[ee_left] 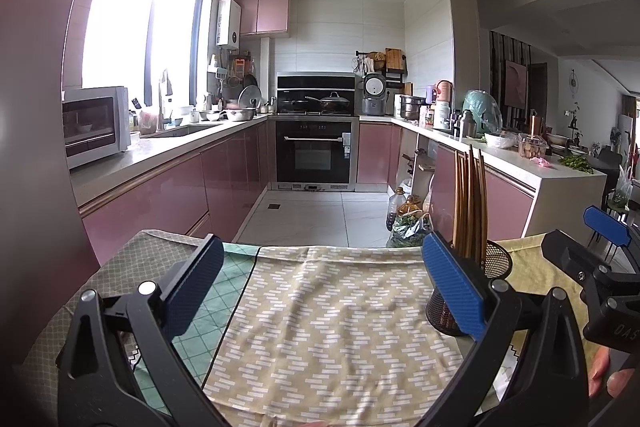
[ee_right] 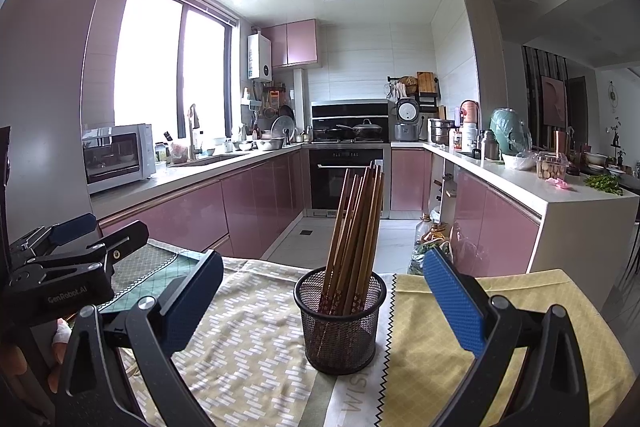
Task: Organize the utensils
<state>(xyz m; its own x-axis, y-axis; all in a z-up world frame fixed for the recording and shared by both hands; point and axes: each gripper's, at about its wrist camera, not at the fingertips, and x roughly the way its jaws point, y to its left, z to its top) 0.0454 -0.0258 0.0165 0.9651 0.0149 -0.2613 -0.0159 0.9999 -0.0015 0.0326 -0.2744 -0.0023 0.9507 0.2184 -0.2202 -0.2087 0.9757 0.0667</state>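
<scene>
Black wire mesh: one round holder (ee_right: 340, 323) stands upright on the cloth-covered table, centred in the right wrist view, between the two blue pads of the right gripper (ee_right: 322, 301) but touching neither. One bundle of brown wooden chopsticks (ee_right: 358, 227) stands in it, leaning slightly to the right; roughly eight to ten sticks, exact count not readable where they overlap. Lower ends show a small floral print through the mesh.

Right gripper: jaws spread wide, nothing between the pads but air and the holder further off. Left gripper (ee_left: 324, 289): jaws also spread wide, holding nothing, over bare cloth. In the left wrist view the same holder (ee_left: 492, 267) sits just behind the right-hand pad, partly hidden by it, with the chopsticks (ee_left: 470, 203) rising above.

Each gripper shows in the other's camera: the left gripper at the left edge of the right wrist view, the right one at the right edge of the left wrist view.

Cloths on the table, three patterns counted: beige with white dashes (ee_right: 240, 347), yellow grid (ee_right: 500, 307), green-grey check (ee_left: 168, 259). They overlap at the edges.

Background: pink kitchen cabinets, one built-in oven (ee_left: 314, 155), one white microwave (ee_left: 96, 125) on the left counter.
</scene>
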